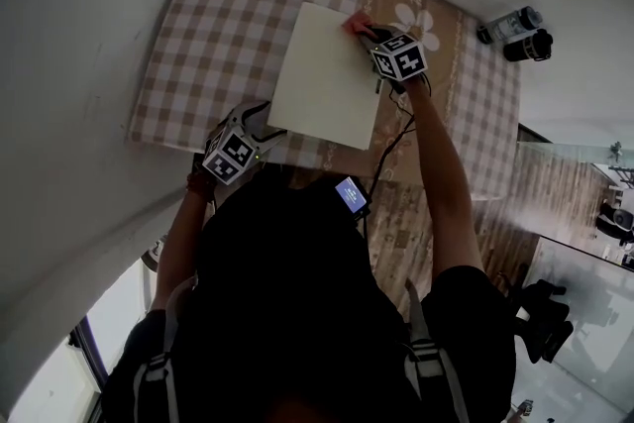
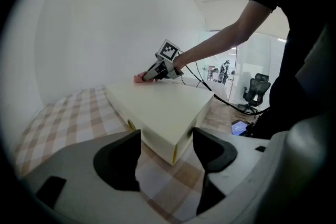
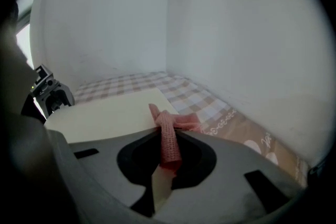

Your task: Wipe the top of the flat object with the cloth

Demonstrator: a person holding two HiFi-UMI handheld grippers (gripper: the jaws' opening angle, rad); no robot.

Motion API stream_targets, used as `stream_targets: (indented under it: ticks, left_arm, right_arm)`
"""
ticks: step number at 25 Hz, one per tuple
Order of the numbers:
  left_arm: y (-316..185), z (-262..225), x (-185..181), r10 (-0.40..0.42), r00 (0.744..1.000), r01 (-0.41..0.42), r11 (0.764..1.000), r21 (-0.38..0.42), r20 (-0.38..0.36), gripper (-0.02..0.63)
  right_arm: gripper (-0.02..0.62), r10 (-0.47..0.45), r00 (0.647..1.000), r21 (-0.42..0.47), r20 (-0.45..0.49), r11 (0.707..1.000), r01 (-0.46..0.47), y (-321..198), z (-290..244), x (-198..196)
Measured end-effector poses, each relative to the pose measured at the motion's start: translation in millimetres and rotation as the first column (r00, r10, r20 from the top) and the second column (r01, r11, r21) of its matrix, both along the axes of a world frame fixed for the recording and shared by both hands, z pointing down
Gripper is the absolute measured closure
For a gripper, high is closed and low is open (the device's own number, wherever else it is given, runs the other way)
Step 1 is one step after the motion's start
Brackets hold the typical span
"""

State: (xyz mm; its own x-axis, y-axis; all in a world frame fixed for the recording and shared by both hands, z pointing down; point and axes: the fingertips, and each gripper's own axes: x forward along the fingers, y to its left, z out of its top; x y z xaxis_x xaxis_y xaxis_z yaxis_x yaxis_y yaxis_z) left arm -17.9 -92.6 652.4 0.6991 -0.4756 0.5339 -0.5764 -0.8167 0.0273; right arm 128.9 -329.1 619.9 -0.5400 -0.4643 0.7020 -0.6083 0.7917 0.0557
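A flat cream box point(image 1: 327, 74) lies on the checked tablecloth point(image 1: 218, 35). My right gripper point(image 1: 369, 33) is shut on a pink cloth point(image 1: 355, 23), which it presses on the box's far right corner. In the right gripper view the pink cloth point(image 3: 169, 134) runs out between the jaws onto the cream box point(image 3: 105, 113). My left gripper point(image 1: 265, 118) stands open at the box's near left corner. In the left gripper view that cream box corner point(image 2: 173, 113) sits just ahead of the gap of the left gripper point(image 2: 165, 152), with nothing held. The right gripper point(image 2: 149, 76) and pink cloth point(image 2: 138, 78) show at the far end.
The table fills a corner between white walls. Two dark cylinders point(image 1: 520, 35) lie on the floor past the table's right end. A black cable point(image 1: 391, 149) trails from the right gripper over the table's near edge. A lit phone point(image 1: 351, 195) hangs at the person's chest.
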Motion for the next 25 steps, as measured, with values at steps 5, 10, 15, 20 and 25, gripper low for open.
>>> stream_targets:
  ticks: [5,10,15,20,25]
  left_arm:
    - [0.9,0.1,1.4,0.013,1.0,-0.013,1.0,0.0,0.008,0.281]
    - [1.2,0.7,2.3,0.016,1.0,-0.016,1.0,0.002,0.014,0.281]
    - [0.8,-1.0,3.0,0.013,1.0,-0.013,1.0,0.005,0.005,0.279]
    - [1.5,-0.4,2.4,0.009,1.0,-0.009,1.0,0.003,0.002,0.279]
    - [2.6,3.8,2.5,0.011,1.0,-0.011,1.0,-0.007,-0.004,0.278]
  right_arm:
    - [0.571,-0.041,0.999,-0.053,-0.007,0.998,0.04,21.6,3.1,-4.8]
    - [0.572,-0.058,0.998,-0.06,-0.007,0.997,0.057,38.7,3.7,-6.7]
    - [0.572,-0.098,0.995,-0.083,-0.01,0.992,0.097,61.8,4.9,-10.1]
    - [0.572,-0.126,0.992,-0.091,-0.014,0.988,0.124,85.1,4.3,-10.5]
    - [0.572,-0.167,0.986,-0.108,-0.023,0.981,0.164,111.0,5.7,-12.9]
